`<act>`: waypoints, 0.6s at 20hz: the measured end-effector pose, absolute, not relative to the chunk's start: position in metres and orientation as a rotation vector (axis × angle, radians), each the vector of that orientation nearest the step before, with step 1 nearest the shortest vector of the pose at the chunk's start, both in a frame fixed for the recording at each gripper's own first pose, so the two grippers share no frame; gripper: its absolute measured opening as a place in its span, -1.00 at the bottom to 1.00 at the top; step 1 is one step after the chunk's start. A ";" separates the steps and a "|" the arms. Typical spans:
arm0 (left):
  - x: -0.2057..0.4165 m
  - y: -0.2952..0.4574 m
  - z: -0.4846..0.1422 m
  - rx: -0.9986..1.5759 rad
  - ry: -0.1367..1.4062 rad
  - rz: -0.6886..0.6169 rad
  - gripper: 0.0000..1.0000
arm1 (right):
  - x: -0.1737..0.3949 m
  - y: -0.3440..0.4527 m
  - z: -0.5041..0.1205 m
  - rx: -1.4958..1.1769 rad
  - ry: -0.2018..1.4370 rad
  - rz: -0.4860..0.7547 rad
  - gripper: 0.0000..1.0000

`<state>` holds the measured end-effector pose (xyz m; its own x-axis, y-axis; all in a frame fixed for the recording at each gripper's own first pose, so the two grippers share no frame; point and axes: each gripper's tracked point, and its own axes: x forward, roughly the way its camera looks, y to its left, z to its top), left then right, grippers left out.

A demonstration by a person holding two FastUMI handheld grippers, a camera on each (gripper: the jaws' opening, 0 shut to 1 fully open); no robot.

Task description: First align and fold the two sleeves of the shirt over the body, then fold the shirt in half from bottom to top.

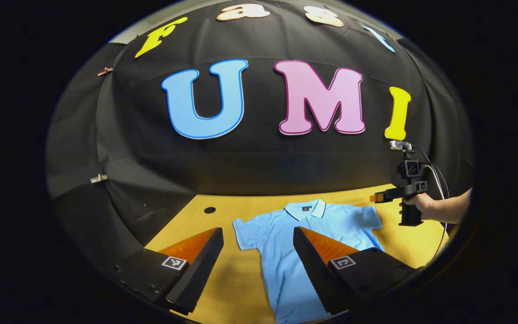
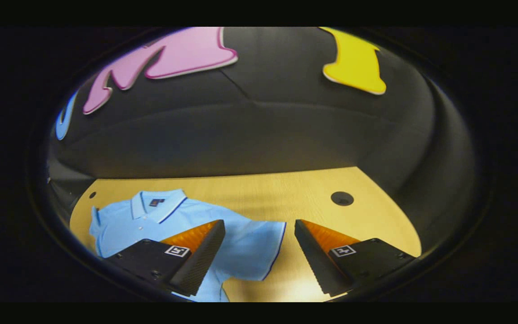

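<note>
Here one light blue polo shirt lies flat, face up, on the wooden table, collar toward the booth wall, both short sleeves spread out to the sides. Two grippers hover above it. The left gripper is wide open with nothing in it, above the shirt's left sleeve. The right gripper is likewise wide apart and empty, over the other sleeve. A hand holds it. The table has two round holes.
</note>
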<state>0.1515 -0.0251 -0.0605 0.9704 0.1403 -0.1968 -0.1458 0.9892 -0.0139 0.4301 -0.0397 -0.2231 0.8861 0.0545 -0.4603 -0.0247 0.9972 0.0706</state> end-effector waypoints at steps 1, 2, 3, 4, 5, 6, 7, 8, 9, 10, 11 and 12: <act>0.155 -0.024 -0.066 -0.046 0.205 0.152 0.99 | 0.440 -0.045 -0.237 0.074 0.505 0.024 0.94; 0.160 -0.024 -0.073 -0.063 0.215 0.159 0.99 | 0.447 -0.051 -0.250 0.065 0.520 0.010 0.89; 0.164 -0.024 -0.078 -0.078 0.224 0.166 0.99 | 0.451 -0.054 -0.263 0.053 0.548 0.003 0.87; 0.165 -0.024 -0.080 -0.088 0.227 0.172 0.99 | 0.453 -0.054 -0.274 0.053 0.571 0.003 0.94; 0.167 -0.023 -0.080 -0.091 0.228 0.177 0.99 | 0.453 -0.052 -0.285 0.052 0.594 0.003 0.96; 0.169 -0.024 -0.080 -0.087 0.227 0.180 0.99 | 0.455 -0.050 -0.278 0.028 0.554 0.009 0.96; 0.170 -0.024 -0.079 -0.082 0.225 0.177 0.99 | 0.460 -0.050 -0.282 0.005 0.550 0.020 0.83; 0.172 -0.025 -0.081 -0.080 0.227 0.174 0.99 | 0.457 -0.047 -0.285 -0.013 0.559 0.038 0.95; 0.173 -0.026 -0.082 -0.080 0.230 0.174 0.99 | 0.462 -0.044 -0.282 -0.018 0.536 0.051 0.96; 0.173 -0.026 -0.084 -0.079 0.233 0.178 0.99 | 0.460 -0.040 -0.285 -0.012 0.547 0.056 0.96; 0.174 -0.026 -0.086 -0.078 0.235 0.181 0.99 | 0.461 -0.038 -0.283 -0.015 0.537 0.057 0.70; 0.174 -0.027 -0.089 -0.080 0.239 0.183 0.99 | 0.460 -0.035 -0.283 -0.018 0.541 0.069 0.56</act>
<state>0.1739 -0.0267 -0.0886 0.9550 0.1702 -0.2428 -0.1892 0.9803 -0.0570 0.4603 -0.0350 -0.2834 0.8552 0.0610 -0.5148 -0.0706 0.9975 0.0010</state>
